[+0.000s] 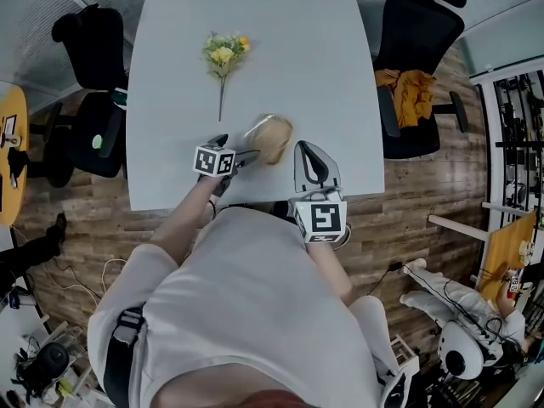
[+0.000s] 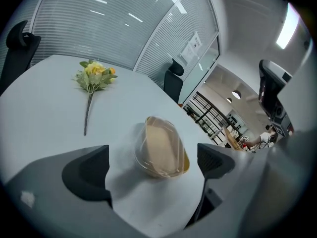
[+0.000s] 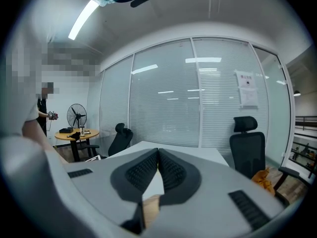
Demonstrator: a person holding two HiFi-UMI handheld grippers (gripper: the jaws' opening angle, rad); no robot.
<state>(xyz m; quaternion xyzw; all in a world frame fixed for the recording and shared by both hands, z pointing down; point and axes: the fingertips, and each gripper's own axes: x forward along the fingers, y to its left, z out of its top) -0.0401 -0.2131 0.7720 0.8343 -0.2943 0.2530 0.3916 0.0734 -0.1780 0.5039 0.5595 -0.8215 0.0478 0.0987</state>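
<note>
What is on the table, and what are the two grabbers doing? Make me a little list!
Table: white table, with black office chairs around it.
Flowers: a sprig of yellow flowers lies flat on the table, far from both grippers.
Container: a tan container lies on its side near the table's front edge.
Left gripper: jaws wide apart, container just ahead of them, not gripped.
Right gripper: jaws pressed together, holding nothing.
Extra: an orange cloth sits on one chair.

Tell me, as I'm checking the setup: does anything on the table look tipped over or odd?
The tan container lies on its side by the open left gripper; the flowers lie flat on the table.
</note>
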